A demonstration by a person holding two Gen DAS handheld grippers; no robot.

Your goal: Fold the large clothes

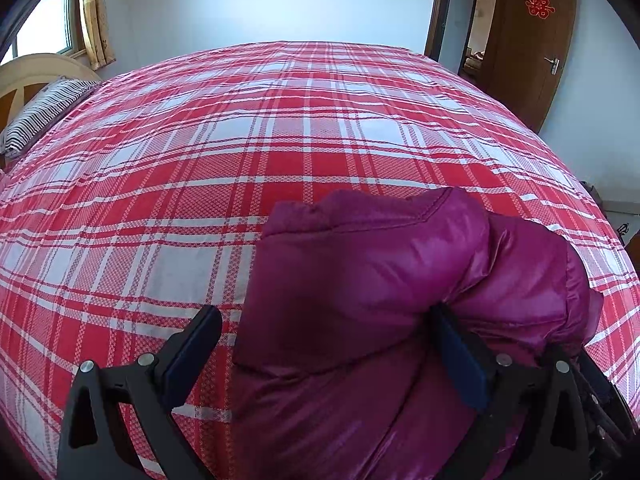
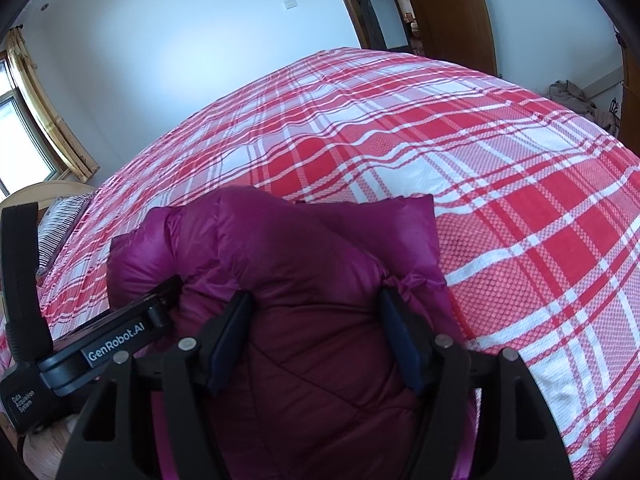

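Note:
A shiny magenta puffer jacket [image 1: 372, 280] lies bunched on the near part of the red-and-white plaid bed [image 1: 240, 152]. My left gripper [image 1: 324, 320] is open; its right finger presses into the jacket's fold, its left finger [image 1: 200, 344] stands over bare bedcover. In the right wrist view the jacket [image 2: 280, 248] fills the lower middle. My right gripper [image 2: 316, 300] is open with both fingers astride a padded bulge of the jacket. The left gripper's body [image 2: 120, 340] shows at the jacket's left side.
A striped pillow [image 1: 44, 116] and a pale headboard [image 1: 36, 68] are at the bed's left end. A brown door [image 1: 532, 40] and an open doorway stand at the far right. A window with yellow curtains [image 1: 94, 12] is far left. A heap of cloth [image 2: 572, 100] lies on the floor.

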